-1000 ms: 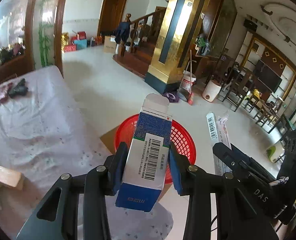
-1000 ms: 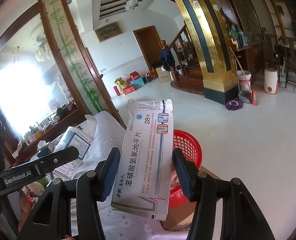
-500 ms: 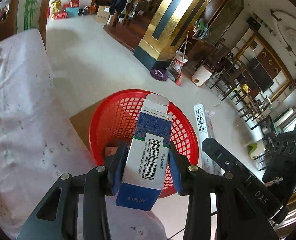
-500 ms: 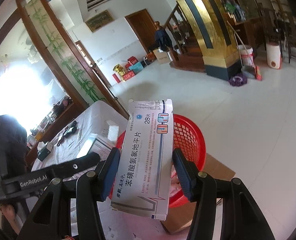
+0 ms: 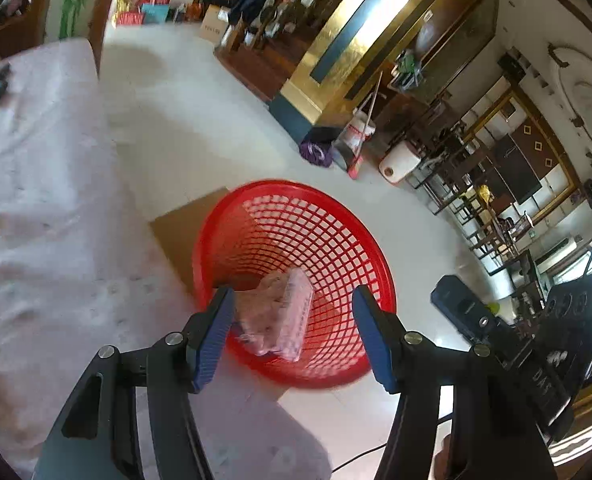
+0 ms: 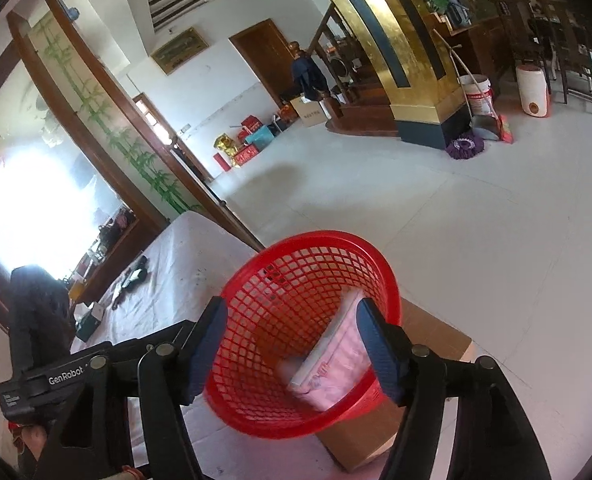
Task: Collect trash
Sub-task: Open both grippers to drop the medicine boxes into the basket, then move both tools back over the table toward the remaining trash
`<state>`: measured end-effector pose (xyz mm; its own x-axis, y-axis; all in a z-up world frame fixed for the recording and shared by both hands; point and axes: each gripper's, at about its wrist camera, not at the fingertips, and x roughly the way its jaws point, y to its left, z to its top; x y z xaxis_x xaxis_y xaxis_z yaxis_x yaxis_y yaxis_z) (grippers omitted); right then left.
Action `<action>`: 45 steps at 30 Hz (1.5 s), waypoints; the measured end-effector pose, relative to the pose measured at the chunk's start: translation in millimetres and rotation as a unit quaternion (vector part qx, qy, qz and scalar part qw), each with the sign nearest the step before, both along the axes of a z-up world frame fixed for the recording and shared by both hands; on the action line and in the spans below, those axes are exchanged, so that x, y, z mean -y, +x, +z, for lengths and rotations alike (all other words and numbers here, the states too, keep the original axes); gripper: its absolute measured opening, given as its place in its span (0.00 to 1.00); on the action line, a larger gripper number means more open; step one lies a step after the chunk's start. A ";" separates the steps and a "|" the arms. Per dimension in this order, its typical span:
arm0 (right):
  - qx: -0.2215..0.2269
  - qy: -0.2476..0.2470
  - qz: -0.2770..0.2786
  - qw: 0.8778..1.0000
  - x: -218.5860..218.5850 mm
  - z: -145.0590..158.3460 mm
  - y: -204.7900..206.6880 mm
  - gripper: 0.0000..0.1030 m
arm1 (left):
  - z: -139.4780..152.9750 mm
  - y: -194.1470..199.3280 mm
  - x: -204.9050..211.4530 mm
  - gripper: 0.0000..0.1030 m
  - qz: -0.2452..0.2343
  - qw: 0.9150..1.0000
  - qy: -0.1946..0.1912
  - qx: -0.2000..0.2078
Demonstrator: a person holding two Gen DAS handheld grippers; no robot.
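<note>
Left gripper (image 5: pixel 292 330): "GenRobot" on its body; jaws just opened, nothing held. Right gripper (image 6: pixel 292 350): likewise. Red basket (image 5: pixel 359 236) ahead, below both; blurred boxes (image 6: pixel 335 364) inside, leaning upright, print unreadable.

Left black two-finger handheld gripper (image 5: pixel 292 334) — matte black linkage arms with silver round-head screws at the pivots, ending in blue ribbed rectangular pads (image 5: pixel 212 340). Right black two-finger handheld gripper (image 6: pixel 292 350) — the same black arms, silver screws and dark blue ribbed pads (image 6: pixel 379 354). White "GenRobot" lettering marks one housing; white "DAS" lettering marks the other.
</note>
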<state>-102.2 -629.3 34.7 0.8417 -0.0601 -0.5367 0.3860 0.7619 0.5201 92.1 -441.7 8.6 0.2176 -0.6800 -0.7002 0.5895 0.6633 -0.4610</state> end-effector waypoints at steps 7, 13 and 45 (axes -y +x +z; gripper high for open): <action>0.048 -0.025 0.045 0.997 -56.1 39.3 -14.7 0.77 | 43.8 -47.7 -114.8 0.70 0.103 0.991 0.015 0.081; 0.084 -0.050 0.122 0.988 -127.5 68.2 -8.7 0.82 | 70.1 -81.0 -238.0 0.70 0.234 0.963 0.054 0.118; -0.078 -0.091 0.423 0.898 -331.5 -19.2 191.2 0.83 | -33.3 -35.3 -459.5 0.71 0.342 0.916 0.199 0.064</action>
